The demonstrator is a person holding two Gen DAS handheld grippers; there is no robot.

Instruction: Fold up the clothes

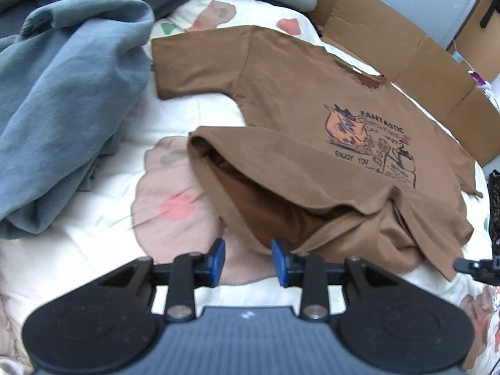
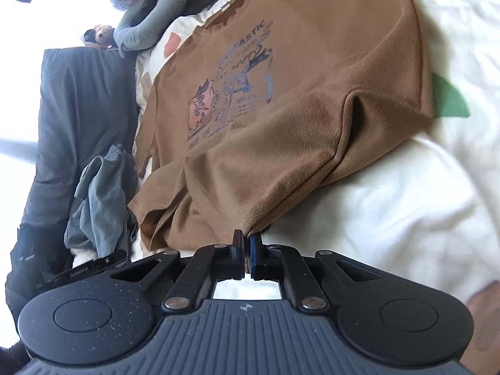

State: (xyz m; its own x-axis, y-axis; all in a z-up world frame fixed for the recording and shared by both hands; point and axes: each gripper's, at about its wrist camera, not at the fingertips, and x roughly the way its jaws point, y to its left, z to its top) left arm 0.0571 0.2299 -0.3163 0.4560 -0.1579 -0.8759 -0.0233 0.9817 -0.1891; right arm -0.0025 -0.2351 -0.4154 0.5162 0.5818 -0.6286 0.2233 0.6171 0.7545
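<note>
A brown T-shirt lies on a bed with a white blanket that has pink and green shapes on it. The shirt has a blue and orange picture on its front, with the word "FANTASTIC" above it. The bottom part of the shirt is folded up and bunched, so the darker inside shows.

The left gripper is wide open. Its two blue pads have a gap between them, and nothing is in it. It sits just in front of the shirt's bottom edge.

The right gripper is closed tight. It pinches a corner of the brown shirt's edge between its pads.

A blue-grey piece of clothing lies in a heap to the left of the shirt. A flat piece of cardboard lies past the shirt's neck. A grey pillow sits farther back.
</note>
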